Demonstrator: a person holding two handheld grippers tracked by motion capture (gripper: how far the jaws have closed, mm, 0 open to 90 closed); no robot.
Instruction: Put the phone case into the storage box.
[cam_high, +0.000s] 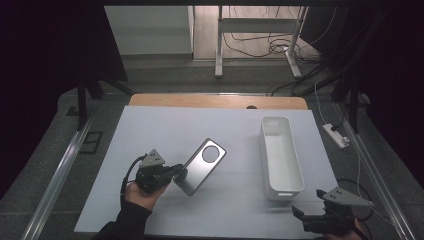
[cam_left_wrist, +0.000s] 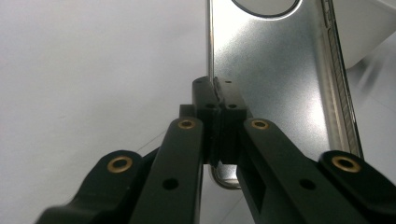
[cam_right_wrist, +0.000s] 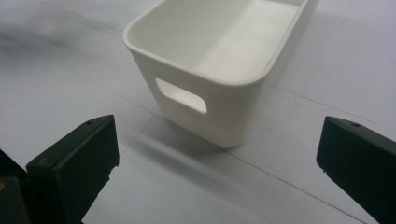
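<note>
The metal plate (cam_high: 201, 166) is a flat, shiny silver rectangle with rounded corners and a large round hole near its far end. It sits tilted, its near end lifted off the white table (cam_high: 165, 130), and runs diagonally away to the right. The left gripper (cam_high: 172, 174) pinches its near edge.

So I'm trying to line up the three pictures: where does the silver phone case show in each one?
High view: the silver phone case lies left of centre, its near corner pinched by the left gripper.
Left gripper view: upper right, edge clamped between the jaws.
Right gripper view: not in it.
Shared landmark: the white bin, whose corner shows at top right of the left gripper view.
</note>
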